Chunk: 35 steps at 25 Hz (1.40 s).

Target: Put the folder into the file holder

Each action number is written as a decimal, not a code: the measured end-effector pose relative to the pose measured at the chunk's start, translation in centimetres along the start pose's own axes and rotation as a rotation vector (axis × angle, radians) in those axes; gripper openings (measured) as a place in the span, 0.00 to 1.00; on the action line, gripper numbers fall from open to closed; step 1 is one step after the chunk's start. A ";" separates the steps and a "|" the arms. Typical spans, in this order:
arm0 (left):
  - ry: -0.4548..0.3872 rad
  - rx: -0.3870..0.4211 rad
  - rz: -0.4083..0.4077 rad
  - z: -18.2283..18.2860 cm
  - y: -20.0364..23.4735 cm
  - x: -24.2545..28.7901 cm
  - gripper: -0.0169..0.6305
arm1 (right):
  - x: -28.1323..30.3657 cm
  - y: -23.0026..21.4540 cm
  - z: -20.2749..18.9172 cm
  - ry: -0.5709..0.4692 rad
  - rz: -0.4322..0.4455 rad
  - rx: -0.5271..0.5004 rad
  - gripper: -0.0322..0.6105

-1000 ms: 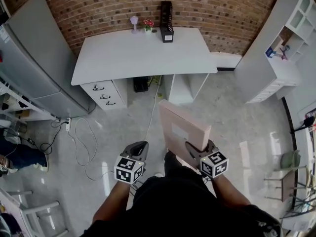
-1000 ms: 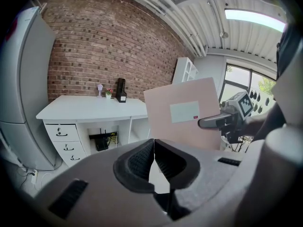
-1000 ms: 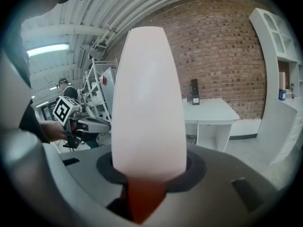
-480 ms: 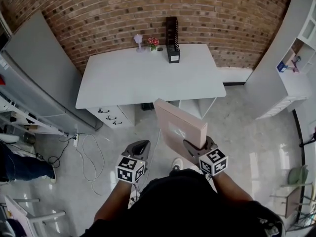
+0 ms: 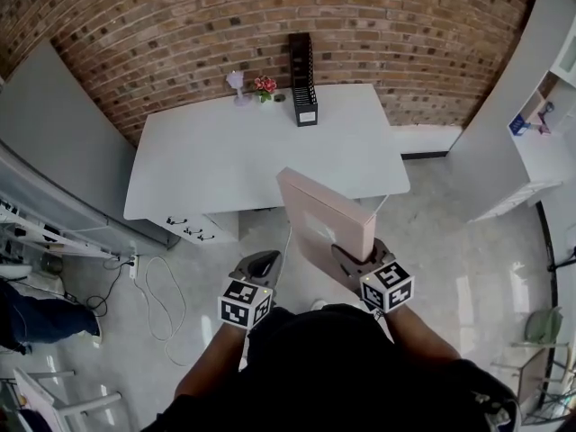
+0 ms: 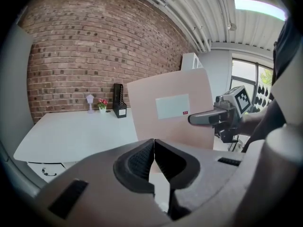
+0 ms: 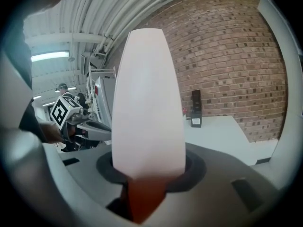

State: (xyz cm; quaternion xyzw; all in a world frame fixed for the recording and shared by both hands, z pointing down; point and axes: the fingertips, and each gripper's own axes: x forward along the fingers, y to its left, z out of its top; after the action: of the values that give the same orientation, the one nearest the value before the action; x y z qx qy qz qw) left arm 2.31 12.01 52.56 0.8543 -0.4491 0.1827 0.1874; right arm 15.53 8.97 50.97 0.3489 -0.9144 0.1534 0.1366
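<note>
Red brick wall (image 5: 378, 16) fills the background, with a long white table (image 5: 207, 169) pushed against it and pale floor in front. At the far edge of the table, touching or nearly touching the wall, stands a black file holder (image 5: 302, 79); its long axis runs away from the viewer, toward the brick. Just left of it sit a small pot of flowers (image 5: 265, 86) and a tiny lamp (image 5: 236, 81). The holder is too small here to tell whether its slots are free.

The person stands on the near side of the table, a tool in each hand. The right tool (image 5: 346, 257) is clamped on the lower edge of a pink folder (image 5: 322, 212), which stands upright on edge, broad label face turned to the left. The folder hangs in the air by the table's near edge, well apart from the holder. Its top edge points ahead and slightly left, roughly in line with the holder.

The left tool (image 5: 264, 261) hangs beside the folder, jaws together and empty.

The holder lies straight ahead across the table's depth, so the right hand probably has to carry the folder forward over the table.
</note>
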 end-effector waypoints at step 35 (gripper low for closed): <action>-0.001 0.089 -0.194 14.2 27.9 16.1 0.03 | 23.9 -12.2 14.9 -0.057 -0.221 0.126 0.32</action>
State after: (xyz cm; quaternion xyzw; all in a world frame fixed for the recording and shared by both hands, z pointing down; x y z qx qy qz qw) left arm -10.46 -20.84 52.39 0.9014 -0.3556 0.1831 0.1658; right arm 4.57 -19.51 48.14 0.4594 -0.8625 0.1846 0.1043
